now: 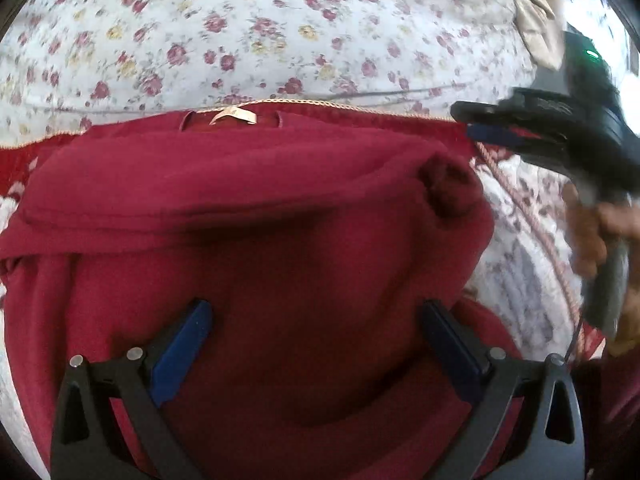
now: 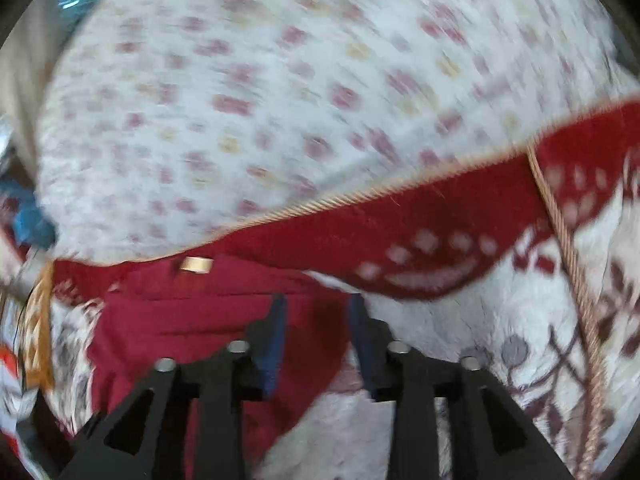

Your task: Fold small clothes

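On the patterned blanket [image 2: 460, 360], your left gripper [image 1: 316, 312] hangs over the dark red garment [image 1: 248, 216] with jaws spread wide, gripping nothing; your right gripper [image 2: 318, 304], jaws slightly apart, sits at the garment's right edge.

The left wrist view looks forward, close over the red garment [image 1: 256, 240]; the right wrist view faces its edge [image 2: 192, 320]; both share the floral sheet [image 1: 280, 32].
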### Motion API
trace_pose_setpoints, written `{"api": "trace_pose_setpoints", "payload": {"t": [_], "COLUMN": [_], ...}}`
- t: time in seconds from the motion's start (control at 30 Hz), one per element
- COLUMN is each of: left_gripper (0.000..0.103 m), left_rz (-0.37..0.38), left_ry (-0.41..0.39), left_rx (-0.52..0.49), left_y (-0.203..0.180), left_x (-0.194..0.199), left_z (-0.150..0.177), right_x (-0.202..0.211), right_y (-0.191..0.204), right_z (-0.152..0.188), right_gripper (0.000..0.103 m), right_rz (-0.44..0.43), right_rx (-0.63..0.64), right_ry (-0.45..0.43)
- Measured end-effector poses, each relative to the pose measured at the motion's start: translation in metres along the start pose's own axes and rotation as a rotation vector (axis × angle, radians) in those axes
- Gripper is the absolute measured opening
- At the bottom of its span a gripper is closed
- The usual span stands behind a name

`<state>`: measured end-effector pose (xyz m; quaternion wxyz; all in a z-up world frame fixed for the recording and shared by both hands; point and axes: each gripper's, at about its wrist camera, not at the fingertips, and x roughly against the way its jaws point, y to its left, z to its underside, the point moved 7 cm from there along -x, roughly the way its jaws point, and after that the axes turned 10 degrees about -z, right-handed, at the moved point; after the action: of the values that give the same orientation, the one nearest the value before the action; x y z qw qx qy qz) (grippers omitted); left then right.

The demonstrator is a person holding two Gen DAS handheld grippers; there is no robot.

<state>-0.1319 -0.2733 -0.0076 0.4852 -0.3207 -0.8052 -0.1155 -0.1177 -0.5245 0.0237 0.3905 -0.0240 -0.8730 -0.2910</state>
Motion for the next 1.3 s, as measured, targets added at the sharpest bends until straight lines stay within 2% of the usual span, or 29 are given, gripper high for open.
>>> {"api": "trace_pose_setpoints", "payload": {"t": [0.07,0.13,0.2,0.23,0.27,0.37,0.43,0.5,0.57,0.67,0.73,0.77,0.8,0.83,0.9,0.93,1.03,1.13,1.2,1.27,1.3], "left_gripper": [0.103,0.103,0.103,0.103,0.103,0.103,0.103,0.103,0.103,0.103,0.103,0.103,0.103,0.103,0.103,0.103,0.103,0.103,0.103,0.103,0.103], "left_rz": [-0.005,-0.037,-0.092,-0.113,-0.13,-0.153,-0.142,-0.132,-0.152,-0.147,-0.15,-0.159,-0.178,-0.192,-0.217,-0.23,-0.244,-0.241,-0.242,-0.24,-0.236], "left_ry": [-0.013,-0.057,-0.099,-0.112,-0.12,-0.094,-0.072,-0.073,-0.089,-0.09,-0.089,-0.09,-0.091,-0.093,-0.1,-0.1,-0.086,-0.075,-0.081,-0.079,-0.071], "left_rx": [0.031,0.048,0.062,0.074,0.088,0.163,0.222,0.245,0.244,0.247,0.237,0.228,0.213,0.204,0.192,0.19,0.201,0.211,0.221,0.234,0.238], "left_y": [0.005,0.017,0.033,0.04,0.048,0.073,0.085,0.09,0.092,0.091,0.092,0.093,0.095,0.097,0.103,0.107,0.115,0.118,0.119,0.121,0.122], "left_x": [0.007,0.017,0.026,0.029,0.031,0.026,0.026,0.03,0.035,0.044,0.049,0.051,0.056,0.06,0.067,0.07,0.075,0.079,0.082,0.082,0.08], "left_z": [-0.007,-0.017,-0.027,-0.03,-0.032,-0.038,-0.036,-0.035,-0.035,-0.028,-0.023,-0.02,-0.015,-0.012,-0.005,-0.001,0.012,0.023,0.028,0.03,0.031], "right_x": [-0.01,-0.021,-0.024,-0.026,-0.019,-0.001,0.013,0.028,0.033,0.019,0.001,-0.007,-0.015,-0.017,-0.006,-0.001,0.017,0.025,0.018,-0.008,-0.024], "right_y": [0.018,0.022,0.019,0.016,0.011,0.004,0.007,0.012,0.015,0.02,0.013,0.007,-0.001,-0.004,0.0,0.002,-0.001,-0.01,-0.024,-0.036,-0.038], "right_z": [0.015,0.045,0.076,0.089,0.099,0.097,0.094,0.089,0.081,0.06,0.054,0.059,0.072,0.084,0.094,0.097,0.09,0.067,0.052,0.044,0.042], "right_gripper": [0.048,0.048,0.048,0.048,0.048,0.049,0.054,0.067,0.071,0.071,0.066,0.052,0.051,0.051,0.05,0.05,0.056,0.066,0.075,0.075,0.061], "right_rz": [-0.009,0.036,0.116,0.127,0.098,0.057,0.042,0.034,0.037,0.074,0.135,0.196,0.244,0.23,0.234,0.229,0.131,0.149,0.128,0.061,0.024], "right_rx": [0.052,0.092,0.158,0.161,0.135,0.029,0.012,0.018,0.014,0.008,-0.01,-0.018,-0.016,-0.01,0.038,0.047,-0.044,-0.07,-0.151,-0.254,-0.281], "right_ry": [0.078,0.198,0.27,0.303,0.284,0.259,0.21,0.16,0.117,0.071,0.07,0.095,0.159,0.189,0.143,0.146,0.145,0.065,0.024,0.068,0.104]}}
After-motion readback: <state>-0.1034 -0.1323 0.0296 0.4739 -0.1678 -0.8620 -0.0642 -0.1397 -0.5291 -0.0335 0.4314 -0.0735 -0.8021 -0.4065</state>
